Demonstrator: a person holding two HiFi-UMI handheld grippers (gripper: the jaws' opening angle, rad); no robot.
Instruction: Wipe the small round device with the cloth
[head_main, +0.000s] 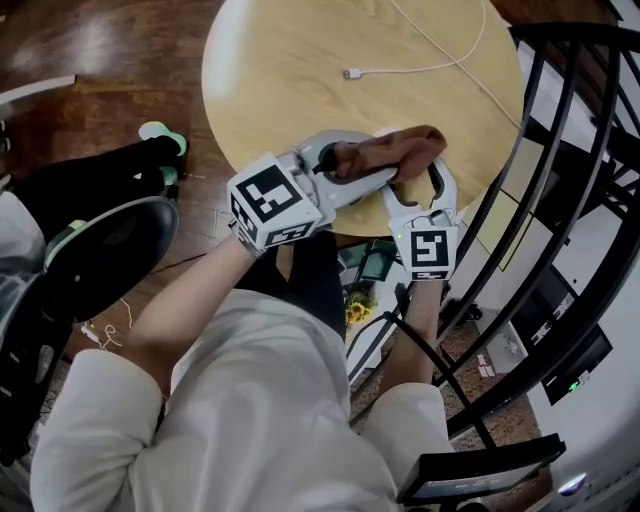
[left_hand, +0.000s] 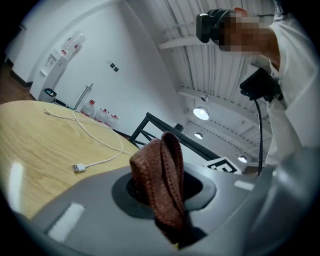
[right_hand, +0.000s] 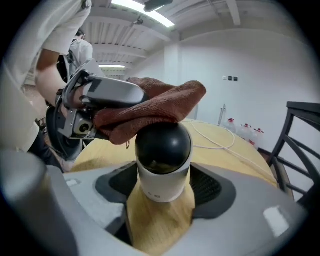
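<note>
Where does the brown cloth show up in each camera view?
Head view: cloth at centre, slightly right.
Left gripper view: cloth lower centre, pinched between the jaws.
Right gripper view: cloth upper centre, on top of the small round device.
Shared landmark: white cable.

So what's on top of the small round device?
The brown cloth, pinched in the left gripper, drapes over the device's black dome. The dome's crown beneath is covered; its front and white base show.
</note>
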